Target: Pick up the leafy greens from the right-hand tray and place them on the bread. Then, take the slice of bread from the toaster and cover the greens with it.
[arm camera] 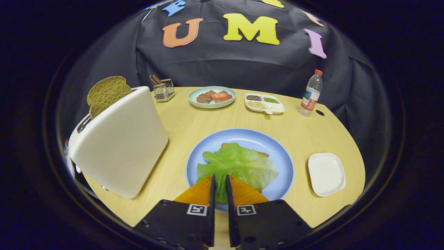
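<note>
1. The gripper (220, 180) has its two fingers (199, 191) drawn close together, with only a narrow slit left between them. The near edge of the leafy greens (239, 163) shows in that slit, but whether both fingers press on the leaf I cannot tell.
2. The greens spread ahead of the fingertips over the middle of the blue plate (277, 146). They cover the bread (262, 153), of which only thin brown edges show past the leaf on its far side.
3. The plate's rim runs just outside each finger. Bare wooden table (298, 128) lies on both sides of it.
4. Left of the plate, near it, stands the white toaster (121, 146), tall and bulky, closing in the room on that side. A brown slice of bread (105, 93) stands up out of its slot.
5. Right of the plate, apart from it, lies the white tray (326, 173), close to the table's rounded right edge.
6. Beyond the plate, open tabletop stretches to the far edge. There sit a wire holder (164, 89), a pale bowl (194, 99) with meat and a tomato slice, a divided dish (274, 108) of seeds, and a water bottle (311, 93) at the far right, beside a dark hole in the table.
</note>
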A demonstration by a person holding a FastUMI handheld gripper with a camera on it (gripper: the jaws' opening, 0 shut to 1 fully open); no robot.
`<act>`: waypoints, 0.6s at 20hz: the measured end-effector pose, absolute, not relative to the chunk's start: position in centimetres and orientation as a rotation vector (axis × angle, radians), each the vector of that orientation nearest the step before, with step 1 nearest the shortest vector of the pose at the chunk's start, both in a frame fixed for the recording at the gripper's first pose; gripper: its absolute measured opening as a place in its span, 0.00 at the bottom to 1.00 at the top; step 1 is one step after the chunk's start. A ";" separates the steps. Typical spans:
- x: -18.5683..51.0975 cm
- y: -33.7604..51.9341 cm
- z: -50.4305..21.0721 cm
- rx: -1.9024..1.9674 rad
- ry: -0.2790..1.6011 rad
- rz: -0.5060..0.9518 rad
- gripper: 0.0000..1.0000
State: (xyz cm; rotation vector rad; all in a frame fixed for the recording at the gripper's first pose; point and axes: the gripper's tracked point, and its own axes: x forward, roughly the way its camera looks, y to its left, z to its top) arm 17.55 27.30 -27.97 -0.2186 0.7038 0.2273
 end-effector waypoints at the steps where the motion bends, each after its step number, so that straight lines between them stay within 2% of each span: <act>1: 17.7 27.2 -27.5 -0.215 0.689 0.225 0.26; 7: 16.7 27.8 -21.1 -0.141 0.614 0.213 0.94; 12: 15.2 30.1 -15.9 -0.123 0.542 0.228 0.96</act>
